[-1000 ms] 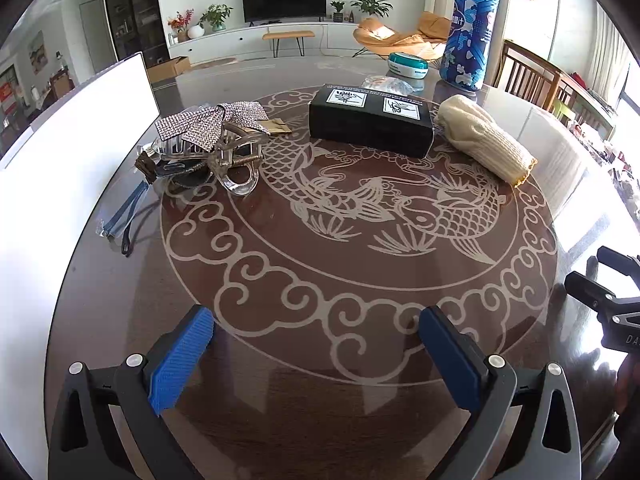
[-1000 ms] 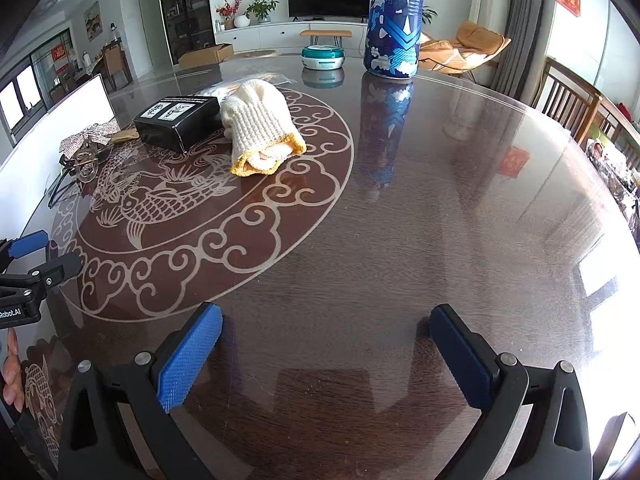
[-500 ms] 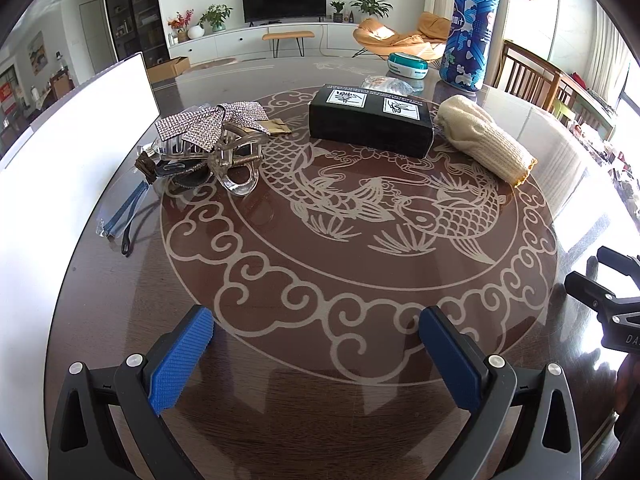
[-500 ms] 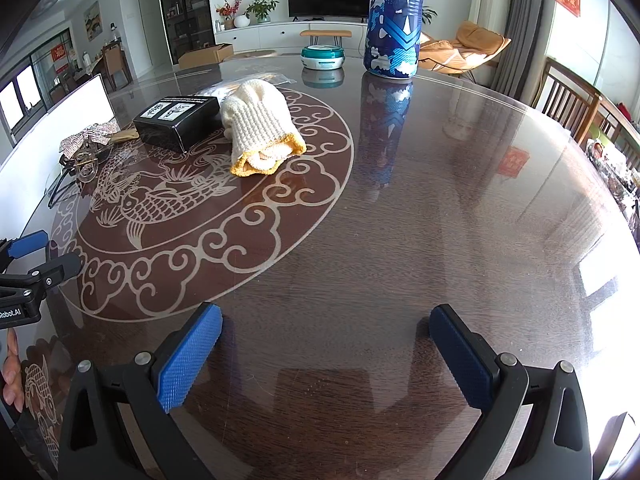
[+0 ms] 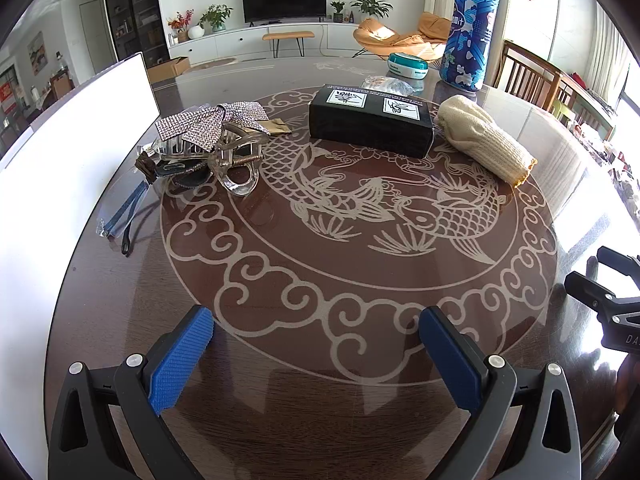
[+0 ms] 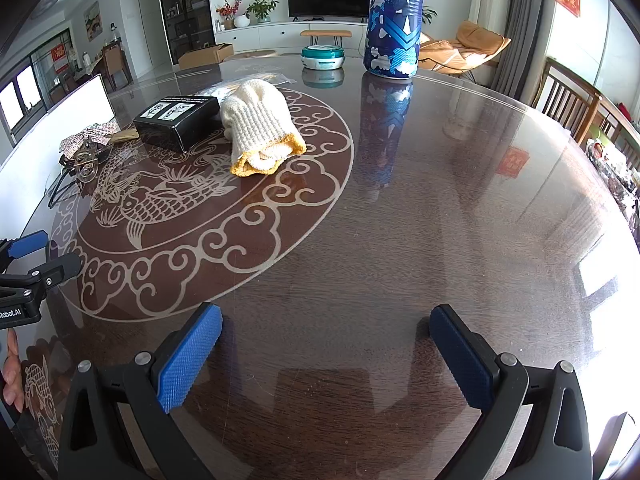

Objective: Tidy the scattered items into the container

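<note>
- Left wrist view: the left gripper (image 5: 316, 354) hangs low over the near part of the round table (image 5: 360, 408), its two blue pads wide apart and with nothing between them.
- On the table I count these loose things: one black box (image 5: 370, 122) at the far middle, and one cream knitted glove bundle (image 5: 482, 138) just to the right of the box.
- At the far left lies a small heap: one clear hair claw clip (image 5: 234, 160), one rhinestone bow (image 5: 212, 122) over the clip, and one dark hair piece (image 5: 180, 170) under the clip.
- One pair of glasses (image 5: 124, 212) lies to the near left of this heap, close to the table edge.
- One crinkled clear plastic bag (image 5: 386, 85) lies behind the box.
- One white container (image 5: 60, 184) stands along the left side of the table; only its bright wall shows.
- Far right on the table: one tall blue patterned canister (image 5: 470, 30) and one small teal round tin (image 5: 408, 65), near each other.
- The right gripper (image 5: 608, 280) comes in at the right edge, its two black fingers apart.
- Right wrist view: the right gripper (image 6: 326, 354) is also released, two blue pads wide apart over bare table (image 6: 460, 220), holding nothing.
- The same one box (image 6: 176, 122) and one glove bundle (image 6: 260, 132) touch each other at the far left; the glove's yellow cuff faces near.
- The hair clip heap (image 6: 86, 152) is further left, beside the white container (image 6: 80, 104).
- One canister (image 6: 394, 20) and one tin (image 6: 323, 57) stand at the far middle.
- The left gripper (image 6: 38, 254) shows at the left edge, fingers apart, with fingertips of a hand (image 6: 12, 376) below it.
</note>
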The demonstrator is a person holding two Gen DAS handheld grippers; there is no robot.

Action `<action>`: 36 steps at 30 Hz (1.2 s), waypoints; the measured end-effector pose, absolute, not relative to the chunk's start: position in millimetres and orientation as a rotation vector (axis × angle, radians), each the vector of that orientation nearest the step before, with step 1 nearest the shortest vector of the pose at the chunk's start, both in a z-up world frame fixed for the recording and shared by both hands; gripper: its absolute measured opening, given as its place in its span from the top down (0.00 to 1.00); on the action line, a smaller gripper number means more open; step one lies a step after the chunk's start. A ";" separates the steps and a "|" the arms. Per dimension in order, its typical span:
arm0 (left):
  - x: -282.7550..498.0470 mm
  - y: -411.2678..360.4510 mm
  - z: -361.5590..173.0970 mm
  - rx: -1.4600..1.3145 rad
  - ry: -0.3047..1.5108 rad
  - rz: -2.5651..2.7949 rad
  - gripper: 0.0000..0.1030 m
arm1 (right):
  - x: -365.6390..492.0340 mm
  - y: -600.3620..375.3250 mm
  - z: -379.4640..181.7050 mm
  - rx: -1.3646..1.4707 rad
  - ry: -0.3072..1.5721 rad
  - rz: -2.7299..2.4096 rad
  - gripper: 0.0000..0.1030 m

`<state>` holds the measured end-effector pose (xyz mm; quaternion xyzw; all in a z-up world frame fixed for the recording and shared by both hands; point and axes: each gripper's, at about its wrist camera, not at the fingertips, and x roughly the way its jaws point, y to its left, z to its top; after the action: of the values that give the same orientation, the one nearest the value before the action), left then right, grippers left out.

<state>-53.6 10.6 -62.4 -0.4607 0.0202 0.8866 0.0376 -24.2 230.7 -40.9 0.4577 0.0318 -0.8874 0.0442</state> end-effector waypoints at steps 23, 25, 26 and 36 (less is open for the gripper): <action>-55.5 10.7 -62.8 -1.413 0.062 2.720 0.00 | -24.0 230.9 -40.8 1.399 0.097 -2.712 0.00; -55.6 10.7 -62.8 -1.413 0.061 2.720 0.00 | -24.0 230.8 -40.8 1.399 0.097 -2.712 0.00; -55.6 10.7 -62.8 -1.413 0.061 2.720 0.00 | -24.0 230.9 -40.8 1.399 0.097 -2.712 0.00; -49.8 0.8 -60.6 -1.422 0.021 2.734 0.00 | -23.9 230.9 -40.7 1.399 0.097 -2.712 0.00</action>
<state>-49.8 0.8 -60.6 -0.4612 0.0068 0.8868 0.0301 -23.9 230.9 -40.7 0.4578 0.0319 -0.8874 0.0443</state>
